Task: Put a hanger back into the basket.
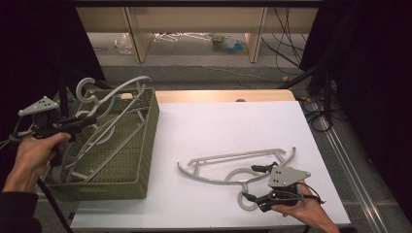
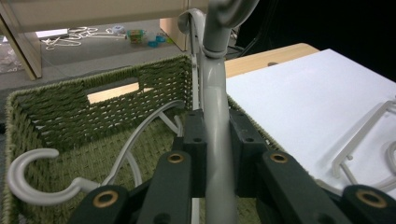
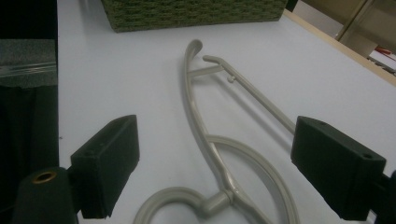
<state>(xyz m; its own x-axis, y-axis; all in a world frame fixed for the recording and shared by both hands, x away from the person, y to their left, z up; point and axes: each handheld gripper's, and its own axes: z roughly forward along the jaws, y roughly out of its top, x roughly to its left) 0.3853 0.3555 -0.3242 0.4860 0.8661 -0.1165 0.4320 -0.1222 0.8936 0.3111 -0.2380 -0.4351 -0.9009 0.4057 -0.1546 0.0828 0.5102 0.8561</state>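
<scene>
A green woven rectangular basket (image 1: 145, 145) stands at the left edge of the white desk (image 1: 228, 126). Several pale grey plastic coat hangers lie piled inside it, crossing one another; one hook (image 2: 28, 182) of the pile rests on the woven floor of the basket in the left gripper view. One more grey plastic hanger (image 1: 114, 94) is held above the basket's near-left part, tilted, with its curved shoulder reaching up over the far rim and its hook (image 1: 86, 87) above the left wall.

The left gripper (image 1: 80, 121) is clamped on this hanger: in the left gripper view the two black fingers (image 2: 194, 149) press on either side of the hanger's thick grey neck (image 2: 215, 140), which runs straight up between them.

A second grey plastic hanger (image 1: 233, 162) lies flat on the white desk, well apart from the basket, to its right and nearer the front edge. Its hook end points toward the right gripper (image 1: 257, 183), whose fingers stand wide, with nothing pressed between them. In the right gripper view the hanger's hook (image 3: 187, 200) and neck lie on the desk between the two black fingers (image 3: 112, 163), touching neither, and its long arms stretch away toward the basket.
</scene>
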